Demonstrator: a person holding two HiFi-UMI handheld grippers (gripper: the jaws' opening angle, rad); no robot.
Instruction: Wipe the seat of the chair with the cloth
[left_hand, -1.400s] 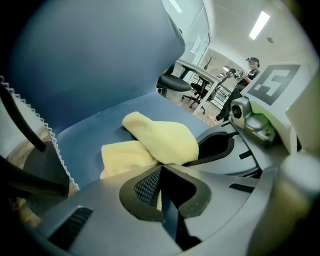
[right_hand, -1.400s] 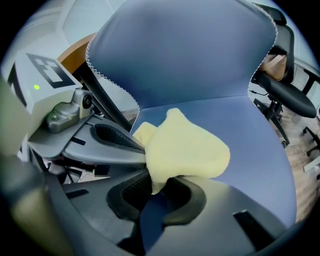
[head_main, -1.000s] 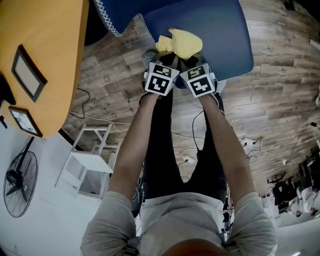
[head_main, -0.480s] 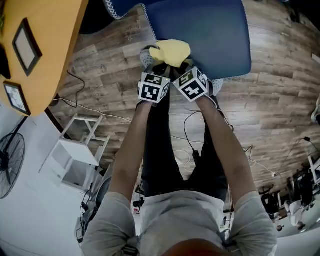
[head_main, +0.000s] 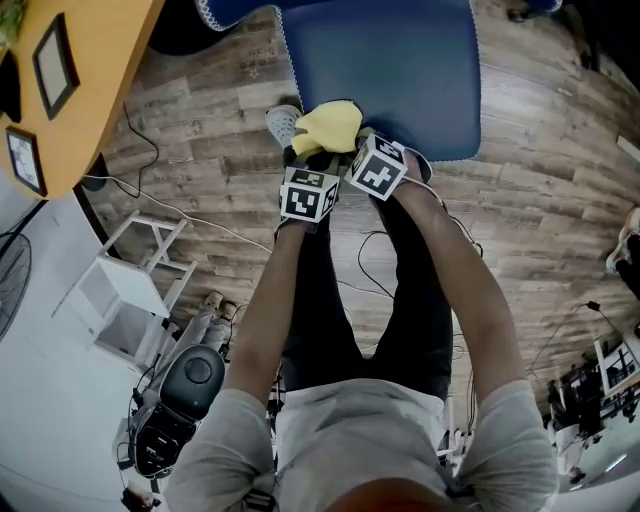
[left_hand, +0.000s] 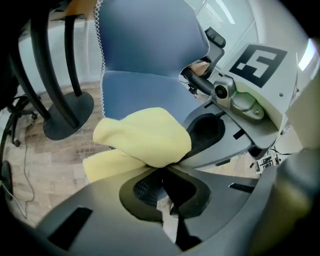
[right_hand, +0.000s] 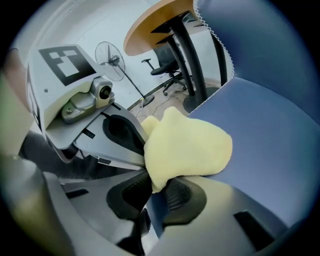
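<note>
1. Grey-brown wood-plank floor (head_main: 200, 170) fills most of my view.
2. The chair seat (head_main: 380, 70) is smooth blue fabric, rounded, with white zigzag edging.
3. My left gripper (left_hand: 165, 172) and right gripper (right_hand: 152, 185), grey plastic with black-and-white marker cubes (head_main: 308, 193), both pinch the cloth (head_main: 325, 128).
4. The cloth, soft, yellow and bunched, sits at the seat's front edge.

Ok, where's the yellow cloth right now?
Top centre of the head view: the yellow cloth is gripped by both the left gripper and the right gripper, at the near left corner of the blue chair seat.
</note>
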